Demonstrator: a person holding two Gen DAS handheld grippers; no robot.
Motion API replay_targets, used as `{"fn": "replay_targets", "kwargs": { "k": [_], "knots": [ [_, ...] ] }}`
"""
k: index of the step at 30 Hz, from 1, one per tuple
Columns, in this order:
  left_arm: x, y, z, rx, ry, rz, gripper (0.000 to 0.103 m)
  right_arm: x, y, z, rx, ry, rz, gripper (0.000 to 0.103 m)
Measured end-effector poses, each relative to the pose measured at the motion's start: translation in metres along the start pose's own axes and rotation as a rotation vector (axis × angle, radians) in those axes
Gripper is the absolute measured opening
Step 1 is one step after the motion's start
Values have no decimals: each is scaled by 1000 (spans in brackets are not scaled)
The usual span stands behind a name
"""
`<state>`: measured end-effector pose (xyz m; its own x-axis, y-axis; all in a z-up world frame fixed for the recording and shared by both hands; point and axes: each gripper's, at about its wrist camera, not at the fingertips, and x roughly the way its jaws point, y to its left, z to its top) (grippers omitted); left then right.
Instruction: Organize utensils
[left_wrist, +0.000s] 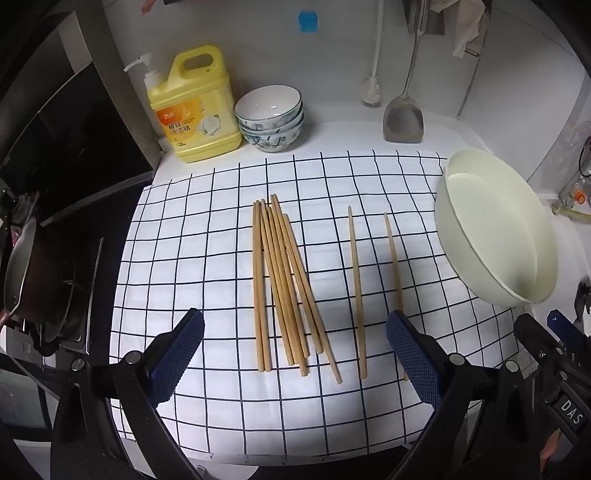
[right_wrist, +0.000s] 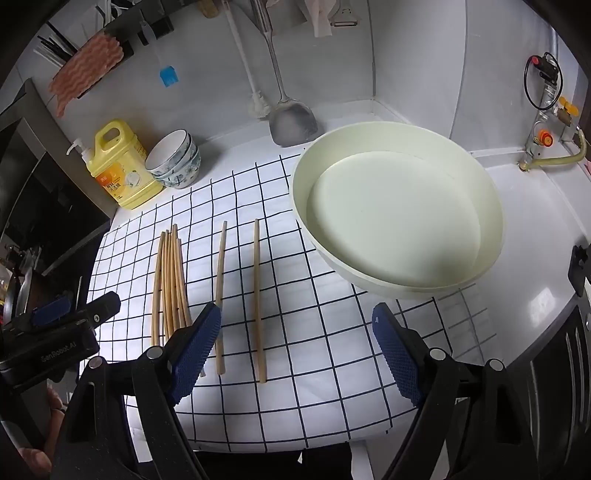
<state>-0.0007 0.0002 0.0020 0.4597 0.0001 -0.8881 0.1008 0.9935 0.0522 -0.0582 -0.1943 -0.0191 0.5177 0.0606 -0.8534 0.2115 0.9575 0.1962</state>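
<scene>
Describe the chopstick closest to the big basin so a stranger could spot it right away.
Find the cream basin at the right of the checked cloth. Just left of it lie two single chopsticks, apart from the bundle. Yours is the rightmost chopstick, lying alone, nearest the basin.

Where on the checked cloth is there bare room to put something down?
Free: the cloth's left part, between stove edge and chopstick bundle; also the near strip before the open tongs. Crowded: the right side, with two loose chopsticks beside the white basin.

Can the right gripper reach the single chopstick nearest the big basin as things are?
Probably yes: the right gripper is open, the chopstick lies alone on the checked cloth between its fingers, uncovered.
</scene>
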Motion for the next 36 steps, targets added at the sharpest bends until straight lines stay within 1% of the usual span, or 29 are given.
{"fn": "replay_targets", "kwargs": {
  "k": [5, 6, 8, 9, 10, 13, 36],
  "knots": [
    [-4, -1, 0, 8, -19, 2, 97, -2, 2, 0, -2, -6, -4, 80],
    [-3, 5, 2, 9, 4, -3, 97, -3, 2, 0, -2, -6, -5, 80],
    [-3, 7, 3, 10, 6, -4, 97, -4, 3, 0, -2, -6, -5, 80],
    [-3, 8, 4, 10, 6, -4, 97, -8, 3, -3, -5, -8, -3, 80],
    [-4, 1, -2, 6, -8, 8, 97, -7, 4, -2, -4, -7, -3, 80],
    [-5, 4, -1, 1, -10, 2, 97, -5, 4, -2, -5, -11, 0, 80],
    [-2, 8, 1, -2, -5, 1, 97, -2, 5, 0, -4, -9, -8, 80]
  ]
}}
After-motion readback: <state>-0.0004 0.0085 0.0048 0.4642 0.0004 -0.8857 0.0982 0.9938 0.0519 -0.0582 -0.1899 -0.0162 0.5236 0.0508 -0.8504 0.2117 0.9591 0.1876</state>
